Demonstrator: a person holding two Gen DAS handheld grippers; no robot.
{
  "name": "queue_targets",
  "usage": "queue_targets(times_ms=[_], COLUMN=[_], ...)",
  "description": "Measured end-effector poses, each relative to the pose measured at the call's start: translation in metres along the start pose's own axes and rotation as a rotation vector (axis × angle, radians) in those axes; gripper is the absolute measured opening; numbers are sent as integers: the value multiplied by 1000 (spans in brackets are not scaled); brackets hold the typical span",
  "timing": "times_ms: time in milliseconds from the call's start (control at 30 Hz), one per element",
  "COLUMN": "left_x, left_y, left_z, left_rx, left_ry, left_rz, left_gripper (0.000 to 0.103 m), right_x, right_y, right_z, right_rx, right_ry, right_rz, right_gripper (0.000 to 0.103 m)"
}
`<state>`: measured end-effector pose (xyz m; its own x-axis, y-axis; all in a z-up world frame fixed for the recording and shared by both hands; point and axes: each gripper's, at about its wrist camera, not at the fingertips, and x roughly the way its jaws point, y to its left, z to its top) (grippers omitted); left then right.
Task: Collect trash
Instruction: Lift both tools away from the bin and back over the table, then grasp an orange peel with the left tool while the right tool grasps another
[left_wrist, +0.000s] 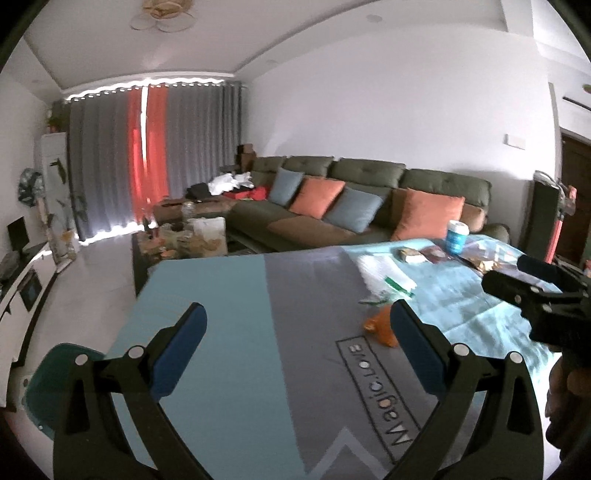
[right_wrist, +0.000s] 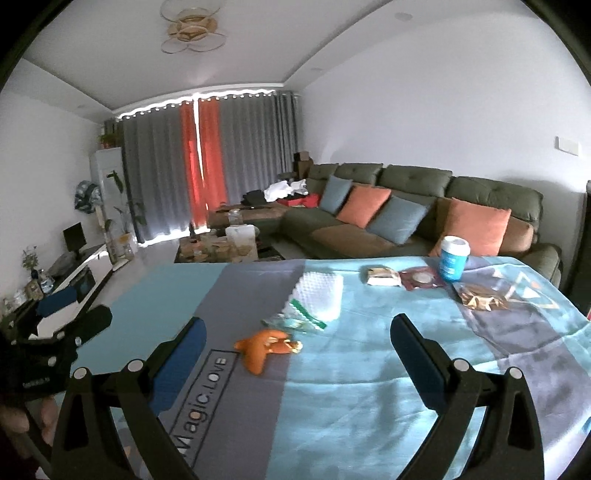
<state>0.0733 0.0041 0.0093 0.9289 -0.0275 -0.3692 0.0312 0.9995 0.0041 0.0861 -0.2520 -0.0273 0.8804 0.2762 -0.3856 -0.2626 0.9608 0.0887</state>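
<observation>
The orange peel (right_wrist: 267, 349) lies nearest to you on the tablecloth (right_wrist: 369, 369), a curled, leathery scrap just right of the printed "Magic.Love" lettering. Just beyond it sits a crumpled clear wrapper with green print (right_wrist: 295, 321), thin and crinkly, touching the near edge of a white bubble-textured sheet (right_wrist: 321, 295). Farther off and to the right you have a small white packet (right_wrist: 382, 277), a dark red sachet (right_wrist: 421, 278) beside it, a shiny brown foil wrapper (right_wrist: 478, 297), and an upright blue and white cup (right_wrist: 453, 258) at the far edge.

Your right gripper (right_wrist: 297, 343) hangs above the cloth with its blue-padded fingers spread wide and nothing between them; the peel lies in the gap, a little to the left of centre. Your left gripper (left_wrist: 297, 328) is likewise wide open and empty, aimed at the bare left part of the table, with the peel (left_wrist: 380, 325) partly hidden behind its right finger.

You look to be at the very start: nothing is picked up yet, and no bin or bag is in view. The peel seems the natural first grab. It is low and flat, so you would probably need to come down close to the cloth and close gently; the cloth is soft and could bunch up in the pads.
</observation>
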Motion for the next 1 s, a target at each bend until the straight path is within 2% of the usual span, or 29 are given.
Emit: queue_targets(times_ms=[433, 700, 800, 867, 933, 1000], left_x=[51, 91, 107, 119, 131, 144], left_y=[-28, -66, -78, -84, -87, -90], left_z=[1, -6, -11, -14, -17, -21], left_rx=[34, 106, 113, 110, 94, 85], left_ry=[83, 151, 193, 231, 268, 315], left_rz=[-117, -204, -230, -243, -249, -251], left_gripper=[98, 97, 87, 74, 66, 62], right_x=[24, 47, 54, 59, 63, 67], right_y=[-34, -47, -49, -51, -54, -56], right_z=[4, 5, 7, 8, 9, 9], right_rx=[64, 76, 79, 81, 84, 88], right_ry=[84, 125, 130, 136, 140, 142], right_rz=[-29, -20, -15, -12, -11, -6], right_gripper=[96, 96, 96, 96, 96, 96])
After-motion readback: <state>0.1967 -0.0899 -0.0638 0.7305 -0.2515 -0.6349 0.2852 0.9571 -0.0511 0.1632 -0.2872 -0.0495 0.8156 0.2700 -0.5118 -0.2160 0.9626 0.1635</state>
